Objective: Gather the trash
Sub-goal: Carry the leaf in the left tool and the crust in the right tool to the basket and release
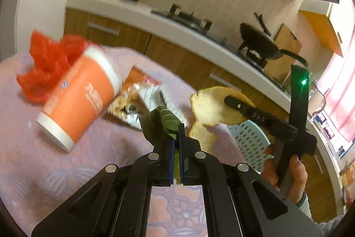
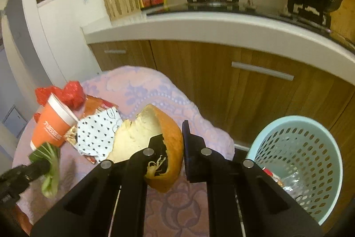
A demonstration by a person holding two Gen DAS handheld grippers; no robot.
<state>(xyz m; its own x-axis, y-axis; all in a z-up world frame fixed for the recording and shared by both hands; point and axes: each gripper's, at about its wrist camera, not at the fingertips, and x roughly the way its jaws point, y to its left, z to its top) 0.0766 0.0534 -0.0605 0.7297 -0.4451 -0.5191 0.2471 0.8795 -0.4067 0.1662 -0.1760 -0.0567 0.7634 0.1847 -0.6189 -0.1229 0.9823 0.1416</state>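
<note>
The left gripper has its fingers squeezed shut on a green leafy vegetable; the leaves stick out past the tips. The right gripper has its fingers closed on a big piece of orange peel, white on the inside and orange on the outside. Both pieces are held up above the tabletop, which has a pink and purple flowered cloth on it.

Seen from the left gripper, an orange paper cup lies tipped over at about 10 o'clock, with a red plastic bag bunched up at its mouth. A torn snack wrapper lies just beside the cup, at about 11 o'clock.

Seen from the right gripper, a light blue basket full of holes stands off the tabletop at about 3 o'clock. Some shiny trash is already inside it. Past the tabletop, at 12 o'clock, are wooden cupboards under a white kitchen counter.
</note>
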